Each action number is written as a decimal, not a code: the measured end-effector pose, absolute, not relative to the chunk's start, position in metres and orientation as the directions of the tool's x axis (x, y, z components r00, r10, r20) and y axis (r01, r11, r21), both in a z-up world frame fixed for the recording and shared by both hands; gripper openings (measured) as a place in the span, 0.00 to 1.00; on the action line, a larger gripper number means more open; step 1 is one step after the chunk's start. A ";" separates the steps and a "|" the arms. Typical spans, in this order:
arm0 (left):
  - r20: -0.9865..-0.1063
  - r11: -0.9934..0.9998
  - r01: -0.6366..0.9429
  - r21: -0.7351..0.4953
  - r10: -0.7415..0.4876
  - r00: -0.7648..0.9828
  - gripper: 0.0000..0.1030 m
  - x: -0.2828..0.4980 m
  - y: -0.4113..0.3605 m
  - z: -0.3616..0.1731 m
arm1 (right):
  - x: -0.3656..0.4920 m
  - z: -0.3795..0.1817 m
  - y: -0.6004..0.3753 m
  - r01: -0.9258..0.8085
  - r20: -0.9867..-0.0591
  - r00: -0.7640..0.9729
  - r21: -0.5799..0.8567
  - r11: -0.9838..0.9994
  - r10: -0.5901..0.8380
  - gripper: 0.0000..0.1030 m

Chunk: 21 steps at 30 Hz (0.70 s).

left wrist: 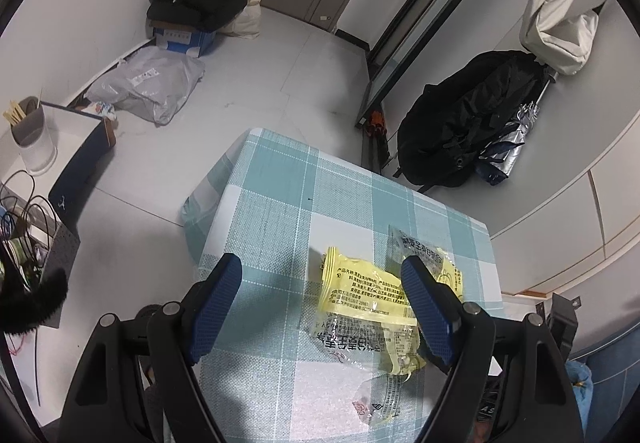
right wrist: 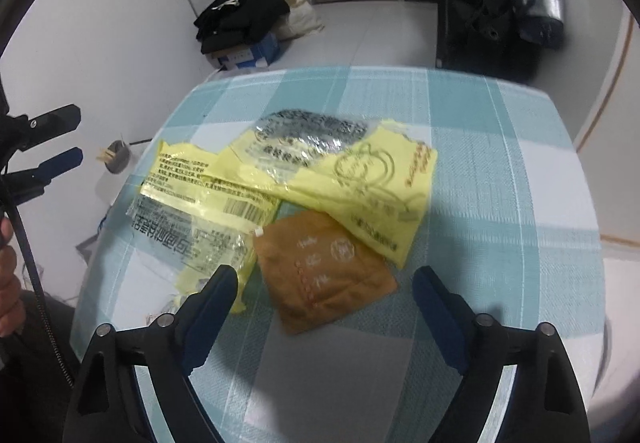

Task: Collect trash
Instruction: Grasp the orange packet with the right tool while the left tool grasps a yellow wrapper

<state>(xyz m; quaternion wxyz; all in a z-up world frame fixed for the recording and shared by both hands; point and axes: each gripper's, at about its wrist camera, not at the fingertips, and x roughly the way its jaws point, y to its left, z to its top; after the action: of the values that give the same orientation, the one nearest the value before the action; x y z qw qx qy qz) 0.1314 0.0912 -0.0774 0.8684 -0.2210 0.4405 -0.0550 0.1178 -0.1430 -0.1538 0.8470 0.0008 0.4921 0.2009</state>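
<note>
Here, a torn yellow wrapper [right wrist: 352, 179] and a brown packet [right wrist: 324, 271] lie touching on the checked tablecloth [right wrist: 500, 163]. The right gripper [right wrist: 324, 283] hovers over the packet, jaws wide and holding nothing. The left gripper [left wrist: 320, 303], also wide and empty, hangs above the wrapper's left part.

The right gripper [right wrist: 324, 283] hangs over the checked teal tablecloth [right wrist: 500, 171] with its jaws apart and nothing pressed between them. Under the gap lies a brown packet [right wrist: 324, 271], touching a torn yellow and clear wrapper [right wrist: 280, 179] behind it. The left gripper [right wrist: 56, 141] pokes in at the left edge. The print is blurred, perhaps product labelling.
</note>
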 end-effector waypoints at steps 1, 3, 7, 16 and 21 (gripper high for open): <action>-0.741 0.894 -0.100 -0.437 -0.295 0.604 0.77 0.132 0.091 -0.078 | 0.118 -0.154 -0.141 -0.347 -0.836 0.439 0.182 0.920 0.330 0.85; -0.736 0.888 -0.096 -0.449 -0.308 0.603 0.77 0.132 0.091 -0.078 | 0.122 -0.154 -0.136 -0.362 -0.841 0.441 0.151 0.920 0.312 0.83; -0.738 0.889 -0.094 -0.449 -0.310 0.600 0.77 0.133 0.090 -0.077 | 0.129 -0.155 -0.125 -0.404 -0.851 0.442 0.094 0.910 0.285 0.78; -0.747 0.882 -0.116 -0.458 -0.310 0.589 0.77 0.137 0.094 -0.082 | 0.135 -0.155 -0.113 -0.433 -0.871 0.424 0.045 0.900 0.247 0.67; -0.749 0.878 -0.129 -0.460 -0.306 0.587 0.77 0.137 0.096 -0.083 | 0.121 -0.156 -0.118 -0.442 -0.877 0.424 0.018 0.897 0.226 0.67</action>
<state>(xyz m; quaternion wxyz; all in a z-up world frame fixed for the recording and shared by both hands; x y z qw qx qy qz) 0.1371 0.0964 -0.0835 0.8575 -0.2411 0.4515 -0.0516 0.1208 -0.1179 -0.1562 0.8369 -0.1081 0.4981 0.1995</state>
